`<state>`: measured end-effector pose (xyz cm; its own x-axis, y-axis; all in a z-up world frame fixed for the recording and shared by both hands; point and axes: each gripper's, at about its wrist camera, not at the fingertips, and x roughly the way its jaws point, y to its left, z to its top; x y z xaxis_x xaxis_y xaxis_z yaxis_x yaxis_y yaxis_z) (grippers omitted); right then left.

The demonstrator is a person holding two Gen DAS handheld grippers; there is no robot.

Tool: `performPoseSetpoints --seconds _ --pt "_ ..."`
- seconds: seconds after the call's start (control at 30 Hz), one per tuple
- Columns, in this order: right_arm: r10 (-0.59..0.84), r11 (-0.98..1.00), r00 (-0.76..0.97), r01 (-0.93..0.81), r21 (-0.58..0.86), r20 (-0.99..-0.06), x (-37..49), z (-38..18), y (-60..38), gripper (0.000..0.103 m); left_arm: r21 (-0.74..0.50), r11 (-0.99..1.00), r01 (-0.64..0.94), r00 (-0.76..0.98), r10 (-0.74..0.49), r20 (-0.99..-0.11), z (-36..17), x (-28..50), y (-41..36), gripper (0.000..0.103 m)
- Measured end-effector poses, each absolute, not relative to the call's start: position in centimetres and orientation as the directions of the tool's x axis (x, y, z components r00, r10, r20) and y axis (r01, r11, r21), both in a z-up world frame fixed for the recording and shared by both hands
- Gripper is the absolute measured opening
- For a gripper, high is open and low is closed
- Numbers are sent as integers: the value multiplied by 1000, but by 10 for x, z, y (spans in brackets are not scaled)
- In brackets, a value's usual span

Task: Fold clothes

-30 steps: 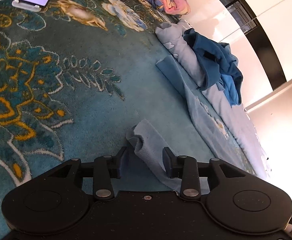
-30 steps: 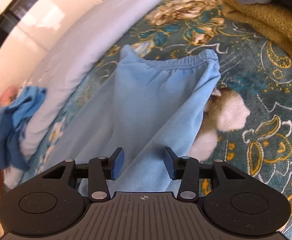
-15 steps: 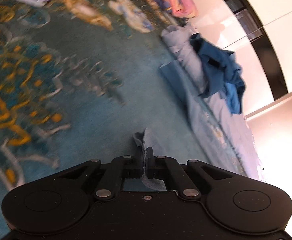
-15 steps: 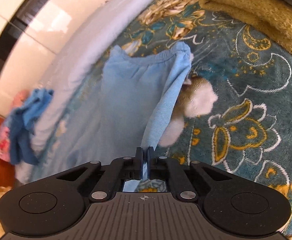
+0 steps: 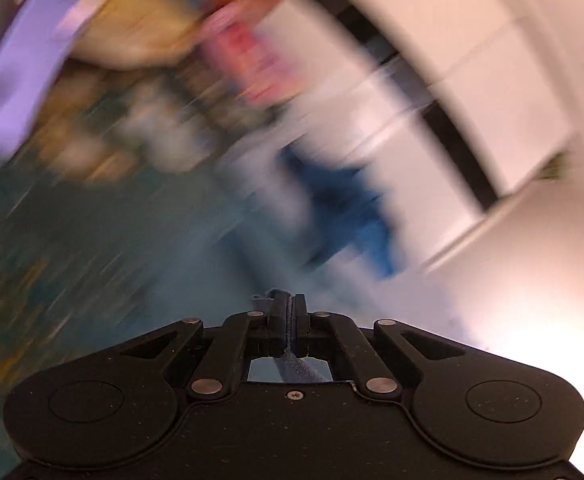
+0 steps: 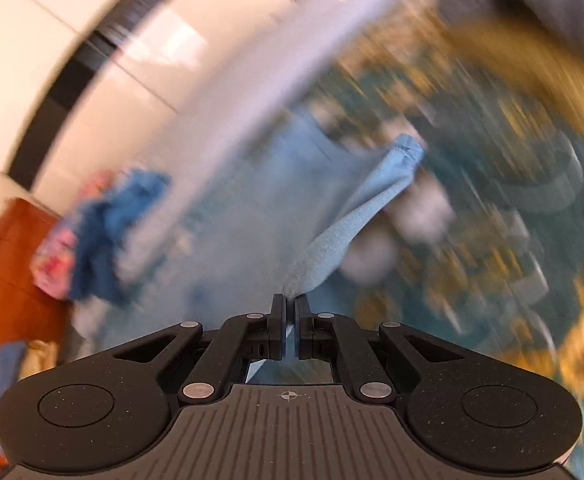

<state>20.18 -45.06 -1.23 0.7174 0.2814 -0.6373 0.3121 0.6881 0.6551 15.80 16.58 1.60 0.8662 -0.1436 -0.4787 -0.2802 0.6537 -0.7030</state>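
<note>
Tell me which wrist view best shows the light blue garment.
Right wrist. The light blue garment stretches from the shut right claw out to a stitched hem, though blurred. Left wrist shows only a sliver of fabric pinched in the shut left claw.

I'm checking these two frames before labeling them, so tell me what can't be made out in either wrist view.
- Left wrist view: motion blur smears the carpet and the clothes behind; the dark blue garment has no readable shape.
- Left wrist view: the left hand-held gripper body hides most of the light blue garment it pinches.
- Right wrist view: blur hides the carpet pattern and the white thing beside the garment.
- Right wrist view: the right hand-held gripper covers the garment's near end.
</note>
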Motion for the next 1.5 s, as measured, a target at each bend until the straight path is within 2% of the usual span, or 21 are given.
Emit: performPoseSetpoints --seconds 0.07,0.13,0.33,0.43,0.47,0.5,0.57,0.67,0.73,0.83,0.87,0.9,1.0,1.13,1.17,1.23,1.43,1.5 --pt "286 672 684 356 650 -671 194 -31 -454 2 -679 643 -354 825 -127 -550 -10 146 167 0" --pt "285 666 668 377 643 -687 187 -39 -456 2 -665 635 -393 805 -111 -583 -22 137 170 0" --pt "267 651 690 386 654 -673 186 -38 -467 3 -661 627 -411 787 -121 -605 -27 138 172 0" --pt "244 632 705 406 661 -666 197 -39 -476 6 -648 635 -420 771 -126 -624 -30 143 169 1" --pt "236 625 710 413 663 -664 201 -40 -479 10 -648 632 -425 766 -130 -630 -31 142 169 5" --pt "228 618 714 419 665 -662 205 -40 -482 21 -648 628 -432 760 -133 -636 -33 142 168 6" --pt "212 605 723 431 670 -657 213 -41 -488 33 -655 621 -432 759 -141 -635 -34 142 167 10" --pt "187 584 736 449 676 -650 224 -43 -497 31 -661 619 -424 760 -154 -632 -34 140 166 18" --pt "170 569 744 461 681 -646 232 -44 -503 31 -656 624 -426 757 -152 -636 -33 139 165 17" --pt "162 543 758 466 698 -632 242 -46 -505 30 -646 630 -432 755 -140 -641 -33 142 162 10" --pt "167 531 762 464 709 -625 244 -46 -506 15 -640 633 -435 754 -132 -643 -33 144 161 1" --pt "173 524 768 458 718 -616 245 -47 -507 5 -635 636 -438 754 -125 -645 -32 145 160 0" --pt "140 560 784 441 702 -604 238 -41 -505 3 -645 640 -419 786 -101 -610 -24 150 160 0" --pt "87 589 839 391 707 -537 206 -22 -505 3 -671 678 -300 868 -97 -487 7 152 162 0" --pt "82 592 848 382 710 -524 195 -19 -505 3 -665 689 -289 873 -96 -479 10 152 162 0" --pt "83 606 848 373 702 -523 179 -18 -505 3 -648 708 -280 875 -90 -476 14 153 162 0" --pt "98 556 793 457 694 -601 161 -51 -510 3 -628 658 -415 789 -83 -608 -31 148 167 0" --pt "101 556 785 464 689 -611 162 -54 -508 3 -637 642 -426 782 -93 -617 -39 141 171 0"
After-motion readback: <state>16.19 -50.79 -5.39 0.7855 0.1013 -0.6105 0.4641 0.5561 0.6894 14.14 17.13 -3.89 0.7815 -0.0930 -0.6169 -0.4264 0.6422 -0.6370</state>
